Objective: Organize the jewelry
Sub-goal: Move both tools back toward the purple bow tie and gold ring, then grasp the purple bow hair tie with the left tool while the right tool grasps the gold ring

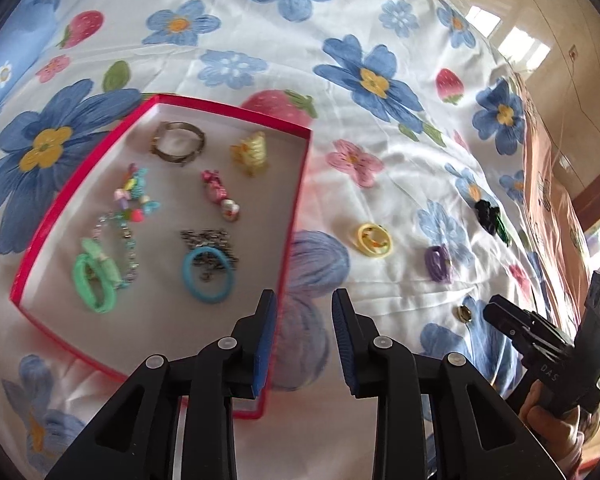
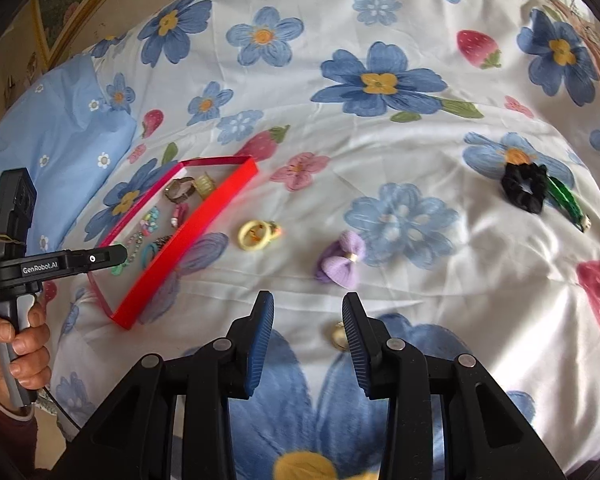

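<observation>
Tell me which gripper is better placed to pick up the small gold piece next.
Right. The right gripper hangs open with the small gold piece just by its fingertips; the left gripper is open and empty over the red box edge.

Red tray (image 1: 296, 184) holding jewelry, hair accessories (image 2: 340, 264) outside

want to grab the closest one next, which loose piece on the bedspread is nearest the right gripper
The small gold piece, right beside the right gripper. The purple bow, yellow rings and black scrunchie lie farther off.
</observation>
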### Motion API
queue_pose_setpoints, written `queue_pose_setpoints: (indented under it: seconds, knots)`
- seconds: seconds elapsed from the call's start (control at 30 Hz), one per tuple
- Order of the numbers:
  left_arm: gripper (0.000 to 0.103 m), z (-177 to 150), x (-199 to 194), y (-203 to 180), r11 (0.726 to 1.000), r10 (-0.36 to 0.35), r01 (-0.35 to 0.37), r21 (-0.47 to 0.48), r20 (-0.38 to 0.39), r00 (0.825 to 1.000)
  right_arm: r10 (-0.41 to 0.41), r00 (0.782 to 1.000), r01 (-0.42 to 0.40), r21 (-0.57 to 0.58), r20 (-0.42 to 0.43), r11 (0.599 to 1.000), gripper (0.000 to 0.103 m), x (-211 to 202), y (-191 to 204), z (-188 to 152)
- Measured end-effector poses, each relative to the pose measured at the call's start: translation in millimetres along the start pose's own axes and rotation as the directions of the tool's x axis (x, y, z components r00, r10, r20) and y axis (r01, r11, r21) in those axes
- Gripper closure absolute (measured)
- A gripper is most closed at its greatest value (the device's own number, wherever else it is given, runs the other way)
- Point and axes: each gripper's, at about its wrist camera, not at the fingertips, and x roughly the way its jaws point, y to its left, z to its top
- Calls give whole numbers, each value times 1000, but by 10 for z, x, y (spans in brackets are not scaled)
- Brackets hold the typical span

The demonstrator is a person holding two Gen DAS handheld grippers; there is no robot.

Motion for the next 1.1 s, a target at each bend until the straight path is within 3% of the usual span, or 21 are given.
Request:
queue_pose_setpoints:
  seconds: [0.37, 0.4, 0.43, 0.63, 0.8, 0.87, 1.0, 1.03, 1.07, 1.1]
  knots:
    - [69, 98, 376, -478, 996, -12, 17, 91, -52, 999, -27, 997, 25, -24, -66, 999, 67, 324, -92, -180]
    - [68, 105, 419, -542, 994, -13, 19, 105, -56, 998, -32, 997, 31, -30, -64, 999, 69, 332, -93, -181]
    - [68, 112, 453, -585, 993, -14, 21, 115, -60, 998, -44, 997, 42, -35, -61, 999, 80, 333, -100, -178]
    - [66, 188, 795, -953, 981, -39, 58, 186, -105, 994, -39, 999, 40, 35, -11, 999, 80, 153, -326, -111]
    - [51, 269, 1115, -1290, 968, -72, 100, 231, -130, 989, -73, 996, 68, 104, 48, 992, 80, -97, -580, -56]
    - [51, 307, 1296, -1417, 963, -76, 109, 246, -140, 987, -83, 995, 75, 127, 60, 989, 80, -161, -678, -43]
    - [57, 343, 1648, -1557, 959, -60, 104, 264, -168, 984, -84, 995, 73, 161, 62, 984, 80, -187, -794, -35]
    - [64, 346, 1720, -1577, 958, -51, 98, 271, -173, 984, -82, 995, 71, 167, 62, 983, 80, -184, -809, -41]
    - [83, 345, 1785, -1593, 956, -43, 93, 280, -178, 983, -80, 995, 69, 169, 62, 983, 80, -181, -810, -43]
    - [88, 344, 1817, -1610, 954, -41, 92, 284, -181, 983, -78, 995, 67, 171, 61, 983, 80, -176, -810, -42]
